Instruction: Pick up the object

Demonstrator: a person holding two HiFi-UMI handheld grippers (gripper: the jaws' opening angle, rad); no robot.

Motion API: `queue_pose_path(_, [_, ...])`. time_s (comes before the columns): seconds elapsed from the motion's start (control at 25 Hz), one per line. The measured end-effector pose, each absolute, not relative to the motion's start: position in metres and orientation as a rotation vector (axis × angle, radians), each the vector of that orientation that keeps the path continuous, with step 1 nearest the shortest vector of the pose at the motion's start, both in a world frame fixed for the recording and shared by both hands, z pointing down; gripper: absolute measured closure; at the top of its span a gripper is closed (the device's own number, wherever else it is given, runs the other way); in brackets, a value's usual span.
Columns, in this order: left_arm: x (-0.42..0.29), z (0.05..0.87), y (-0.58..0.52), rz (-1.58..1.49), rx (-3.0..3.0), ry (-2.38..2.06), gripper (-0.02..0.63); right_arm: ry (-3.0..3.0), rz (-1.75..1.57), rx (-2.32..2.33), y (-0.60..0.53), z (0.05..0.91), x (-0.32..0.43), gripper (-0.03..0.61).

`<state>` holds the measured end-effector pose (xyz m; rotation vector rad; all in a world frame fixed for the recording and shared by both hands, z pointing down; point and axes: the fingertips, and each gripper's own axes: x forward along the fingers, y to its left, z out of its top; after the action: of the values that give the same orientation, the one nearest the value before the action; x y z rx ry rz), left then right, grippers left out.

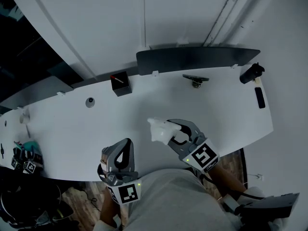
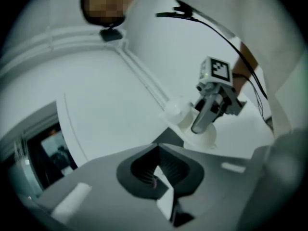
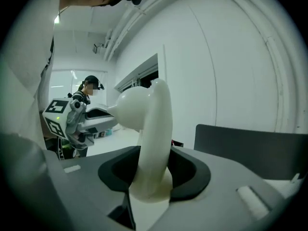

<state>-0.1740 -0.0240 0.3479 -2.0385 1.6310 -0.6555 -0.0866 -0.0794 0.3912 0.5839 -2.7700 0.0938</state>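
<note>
The object (image 1: 158,128) is a smooth white curved piece with a rounded head, held up above the white table (image 1: 72,129). My right gripper (image 1: 172,130) is shut on it. In the right gripper view its stem (image 3: 151,138) stands between the dark pads (image 3: 192,174), with the right gripper (image 3: 153,179) clamped round the lower end. My left gripper (image 1: 120,157) hangs near the table's front edge, shut and empty. In the left gripper view its jaws (image 2: 156,174) meet, and beyond them the right gripper (image 2: 204,121) carries the white object (image 2: 175,112).
A small black box (image 1: 120,84) with a red-tipped item, a dark grey panel (image 1: 192,59), a black clamp (image 1: 195,79), a black cylinder (image 1: 251,73) and a flat black bar (image 1: 260,97) lie along the far side. Teal-and-black gear (image 1: 26,153) sits far left.
</note>
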Motion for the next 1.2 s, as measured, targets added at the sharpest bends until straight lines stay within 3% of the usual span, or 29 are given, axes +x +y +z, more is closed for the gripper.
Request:
queue_pose_path(0.24, [-0.2,0.411,-0.036,-0.212,-2.552,2.161,0.614,-2.811,0.216,0.612,-0.057,0.395,-0.102,0.407])
queue_pose_path(1.2, [-0.195,0.421,-0.023,-0.249,-2.65,2.075,0.614,-2.836,0.317,0.76,-0.049,0.389,-0.1,0.416])
